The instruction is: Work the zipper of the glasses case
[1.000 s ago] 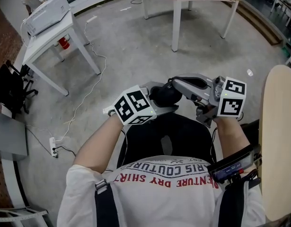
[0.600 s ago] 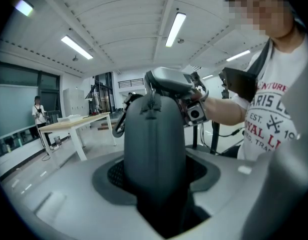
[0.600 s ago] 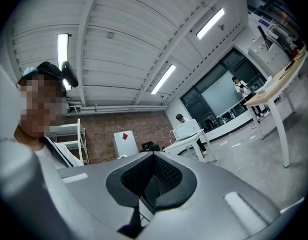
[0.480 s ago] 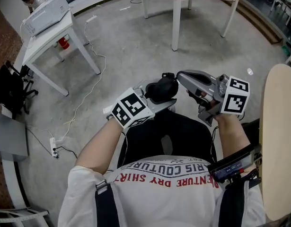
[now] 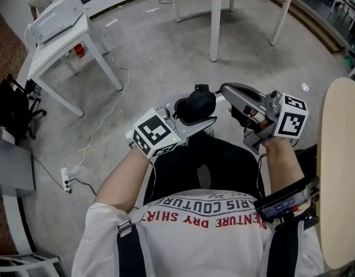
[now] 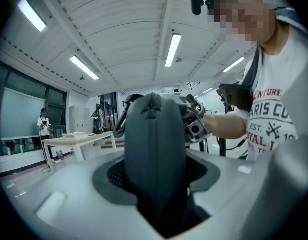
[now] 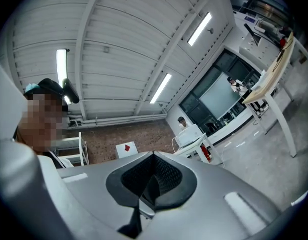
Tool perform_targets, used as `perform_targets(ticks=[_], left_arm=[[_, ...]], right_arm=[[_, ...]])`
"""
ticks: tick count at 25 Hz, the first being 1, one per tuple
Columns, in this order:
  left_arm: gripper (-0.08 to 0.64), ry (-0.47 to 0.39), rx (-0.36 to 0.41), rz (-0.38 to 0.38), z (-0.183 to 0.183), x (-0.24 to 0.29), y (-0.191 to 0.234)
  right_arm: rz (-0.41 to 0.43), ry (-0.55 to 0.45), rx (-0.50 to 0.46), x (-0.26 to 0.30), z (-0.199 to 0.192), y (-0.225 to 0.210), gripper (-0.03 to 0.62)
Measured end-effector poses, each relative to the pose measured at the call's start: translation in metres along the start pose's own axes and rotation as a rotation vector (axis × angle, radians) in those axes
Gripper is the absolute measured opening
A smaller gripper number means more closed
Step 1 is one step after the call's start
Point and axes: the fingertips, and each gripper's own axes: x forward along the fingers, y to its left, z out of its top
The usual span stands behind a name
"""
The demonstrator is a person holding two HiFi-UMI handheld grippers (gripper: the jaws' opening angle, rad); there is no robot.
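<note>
The concrete floor [image 5: 165,45] is seen far below, and nothing is set down on it or on any tabletop: the work is being done in the air, in front of the person's chest. The left gripper [image 5: 191,115] is raised there, and its jaws are closed on the glasses case [image 6: 154,144], which is clamped low on its body and stood upright between them. So the holding part of the job can be called done. The right gripper [image 5: 229,92] is brought in just beside the case; its jaws are shut, and only a thin dark sliver is seen in the gap, which cannot be identified as the pull. The zipper line [image 6: 152,129] is seen running down the middle of the case, and it looks closed along that face. By this showing, the zipper's travel is judged not yet made.
</note>
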Motion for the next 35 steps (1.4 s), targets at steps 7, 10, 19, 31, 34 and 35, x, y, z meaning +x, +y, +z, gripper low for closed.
perform_targets(ticks=[7, 10, 19, 31, 34, 35], left_arm=[[0.25, -0.082, 0.024, 0.001, 0.02, -0.007, 0.002], [0.25, -0.123, 0.024, -0.005, 0.028, -0.011, 0.003], [0.25, -0.219, -0.037, -0.038, 0.05, -0.022, 0.002], [0.25, -0.366, -0.148, -0.075, 0.079, -0.039, 0.01], [0.25, -0.412, -0.174, -0.078, 0.088, -0.043, 0.012], [0.25, -0.436, -0.187, -0.079, 0.093, -0.045, 0.013]], right_arm=[[0.04, -0.057, 0.062, 0.002, 0.008, 0.005, -0.002], [0.053, -0.072, 0.083, 0.003, 0.01, 0.008, -0.002], [0.05, -0.073, 0.101, 0.004, 0.009, 0.007, -0.002], [0.056, -0.07, 0.121, 0.01, 0.002, 0.008, -0.002], [0.064, -0.075, 0.131, 0.011, 0.002, 0.011, -0.002], [0.067, -0.077, 0.136, 0.012, 0.002, 0.011, -0.002]])
